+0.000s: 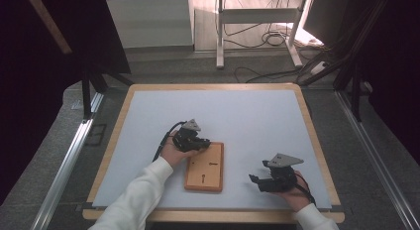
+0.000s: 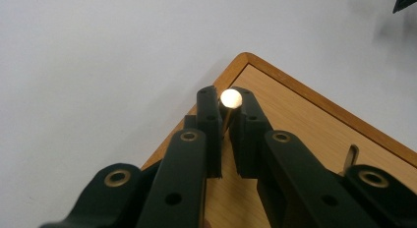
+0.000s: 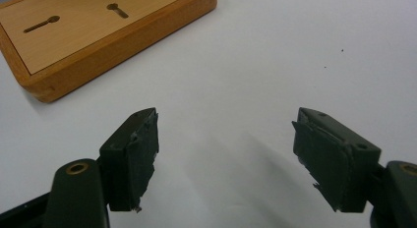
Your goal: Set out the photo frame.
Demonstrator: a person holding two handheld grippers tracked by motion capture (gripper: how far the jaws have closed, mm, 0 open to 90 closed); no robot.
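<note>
Scene: pale grey mat on wood-edged table, seen from above; two forearms in white sleeves entering from bottom edge.
Wooden block: flat, rectangular, lying on mat left of centre; lighter inset top with two keyhole-shaped slots, one nearer each end.
Left gripper: held in left hand, tilted over far left corner of block; grey three-cornered plate on top, black cable trailing away behind it.
Left gripper, close up: jaws nearly closed, pads pinching thin brass-coloured pin with round bright head; pin standing just above corner of block, pale mat beyond. Contact between pin tip and wood: hidden by jaws, cannot tell.
Second small upright metal piece: standing on block top to right of jaws, partly hidden behind gripper body.
Right gripper: held in right hand near bottom right of mat, well apart from block, pointing left toward it.
Right gripper, close up: jaws spread wide, worn dark pads facing each other, bare mat between, nothing held; block lying beyond at upper left.
Background: grey floor, white stand legs and loose cables beyond table.
</note>
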